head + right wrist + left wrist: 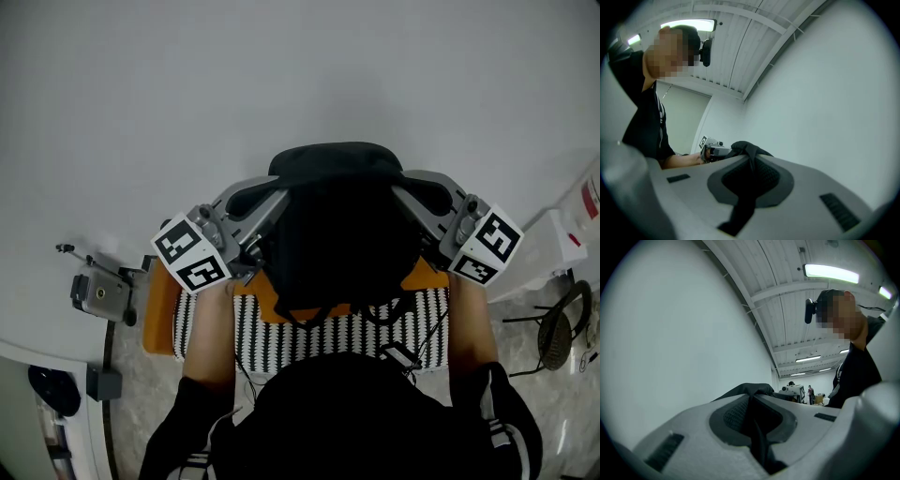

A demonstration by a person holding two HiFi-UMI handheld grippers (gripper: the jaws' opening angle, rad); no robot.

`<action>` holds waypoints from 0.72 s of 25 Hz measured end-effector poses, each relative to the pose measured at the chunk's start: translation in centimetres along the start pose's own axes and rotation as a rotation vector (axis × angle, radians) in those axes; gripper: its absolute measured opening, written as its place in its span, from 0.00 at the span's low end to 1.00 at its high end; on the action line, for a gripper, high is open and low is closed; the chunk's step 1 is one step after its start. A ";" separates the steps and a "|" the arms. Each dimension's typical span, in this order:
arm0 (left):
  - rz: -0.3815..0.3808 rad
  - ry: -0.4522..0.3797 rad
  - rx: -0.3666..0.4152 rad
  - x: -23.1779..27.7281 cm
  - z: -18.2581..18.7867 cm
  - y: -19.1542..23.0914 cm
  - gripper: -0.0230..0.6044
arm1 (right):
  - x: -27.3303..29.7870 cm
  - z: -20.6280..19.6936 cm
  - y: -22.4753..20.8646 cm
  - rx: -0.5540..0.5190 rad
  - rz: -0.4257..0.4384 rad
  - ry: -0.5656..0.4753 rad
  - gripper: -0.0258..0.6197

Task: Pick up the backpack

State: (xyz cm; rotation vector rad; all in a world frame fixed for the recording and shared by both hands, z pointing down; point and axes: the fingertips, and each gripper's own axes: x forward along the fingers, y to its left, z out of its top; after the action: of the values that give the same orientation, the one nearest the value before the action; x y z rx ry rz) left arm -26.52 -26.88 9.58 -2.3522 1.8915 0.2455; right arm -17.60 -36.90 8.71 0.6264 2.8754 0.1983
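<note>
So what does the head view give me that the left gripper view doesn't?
Head view only: the whole black backpack from above, with the striped cloth and orange surface below it. Left gripper view only: the ceiling lights, the person's head camera, and the left gripper up close, its jaws shut on black backpack fabric. Both: the backpack and the left gripper.

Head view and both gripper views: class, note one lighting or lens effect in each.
Head view: even light, yet the black backpack is a detail-less dark mass. Left gripper view: fisheye bending, dark corners, glaring ceiling light. Right gripper view: same fisheye vignette; the backpack fabric pinched in the right gripper shows no texture.
</note>
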 end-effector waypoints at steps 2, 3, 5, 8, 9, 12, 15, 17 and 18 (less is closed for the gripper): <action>0.000 -0.002 0.004 0.0 0.1 -0.2 0.09 | -0.1 0.1 0.2 -0.005 0.003 0.000 0.08; 0.000 -0.004 0.005 -0.1 0.2 -0.3 0.09 | -0.2 0.1 0.2 -0.008 0.005 0.000 0.08; 0.001 -0.009 0.007 -0.1 0.3 -0.4 0.09 | -0.2 0.2 0.3 -0.009 0.007 -0.001 0.08; 0.002 -0.013 0.006 -0.3 0.4 -0.3 0.09 | 0.0 0.3 0.5 -0.010 0.010 -0.002 0.08; 0.002 -0.014 0.005 -0.3 0.5 -0.3 0.09 | 0.0 0.3 0.5 -0.008 0.012 -0.004 0.08; 0.003 -0.020 -0.001 -0.3 0.5 -0.3 0.09 | 0.0 0.4 0.5 0.016 0.024 -0.018 0.08; 0.001 -0.028 -0.012 -0.4 0.4 -0.2 0.09 | 0.1 0.4 0.4 0.031 0.034 -0.028 0.08; 0.000 -0.026 -0.014 -0.4 0.2 -0.2 0.09 | 0.1 0.2 0.4 0.032 0.035 -0.024 0.08; 0.000 -0.023 -0.013 -0.5 0.2 -0.2 0.09 | 0.2 0.2 0.5 0.033 0.035 -0.022 0.08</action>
State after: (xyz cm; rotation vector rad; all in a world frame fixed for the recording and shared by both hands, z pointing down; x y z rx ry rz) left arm -26.45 -26.28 9.50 -2.3474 1.8846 0.2850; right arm -17.56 -36.39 8.59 0.6809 2.8535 0.1490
